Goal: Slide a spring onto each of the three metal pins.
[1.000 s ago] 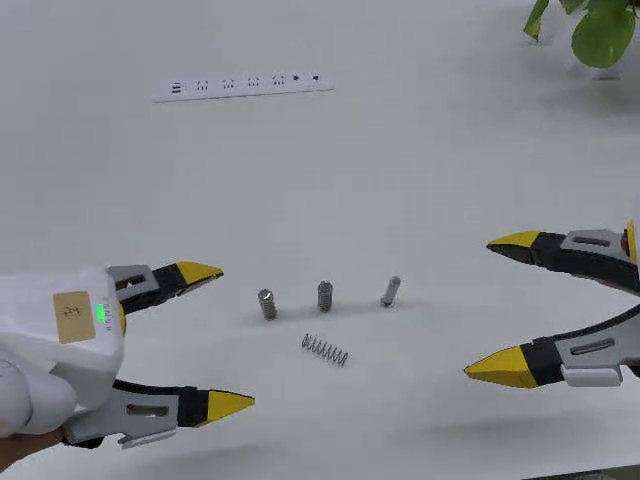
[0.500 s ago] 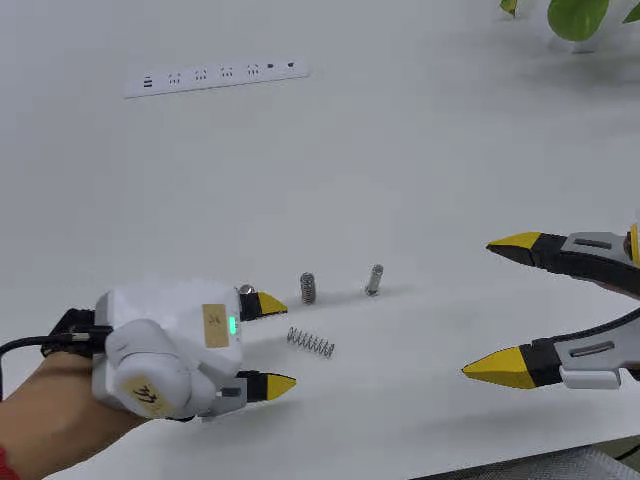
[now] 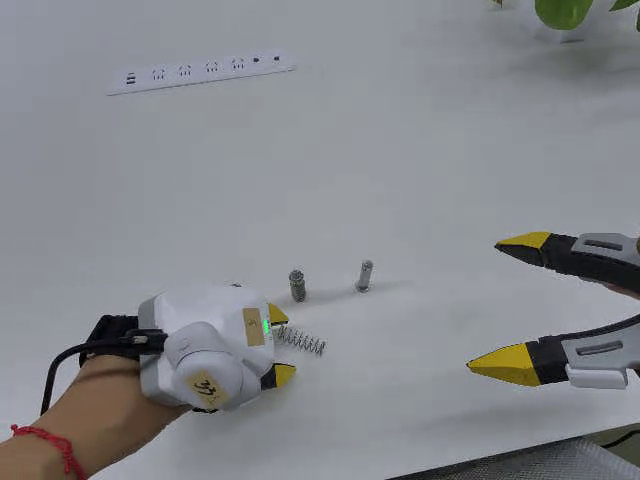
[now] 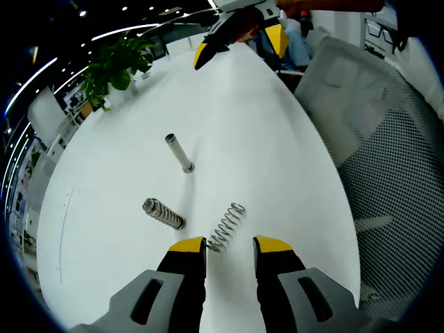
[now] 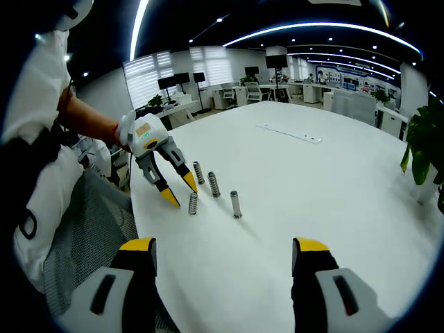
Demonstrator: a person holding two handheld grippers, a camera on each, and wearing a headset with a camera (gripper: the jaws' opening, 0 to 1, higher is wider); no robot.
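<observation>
A loose spring (image 3: pixel 300 340) (image 4: pixel 227 225) (image 5: pixel 193 202) lies flat on the white table. My left gripper (image 3: pixel 280 345) (image 4: pixel 230 246) (image 5: pixel 180 190) is open but narrow, its yellow tips either side of the spring's near end. Behind it stand a pin carrying a spring (image 3: pixel 297 285) (image 4: pixel 163 213) (image 5: pixel 214 184) and a bare metal pin (image 3: pixel 365 275) (image 4: pixel 179 152) (image 5: pixel 236 205). A third pin with a spring (image 5: pixel 198 172) stands at the row's far end. My right gripper (image 3: pixel 492 305) (image 5: pixel 223 246) (image 4: pixel 236 28) hovers wide open and empty, well to the right.
A white power strip (image 3: pixel 200 72) (image 5: pixel 288 133) lies at the back of the table. A green plant (image 3: pixel 560 12) (image 4: pixel 111 66) (image 5: pixel 423 146) stands at the far right corner. The table's front edge (image 3: pixel 520 440) runs near the right gripper, with mesh chairs (image 4: pixel 374 139) beyond.
My left gripper has moved in to the loose spring and narrowed its jaws around the spring's end, now covering the leftmost pin in the head view. The right gripper has stayed put.
</observation>
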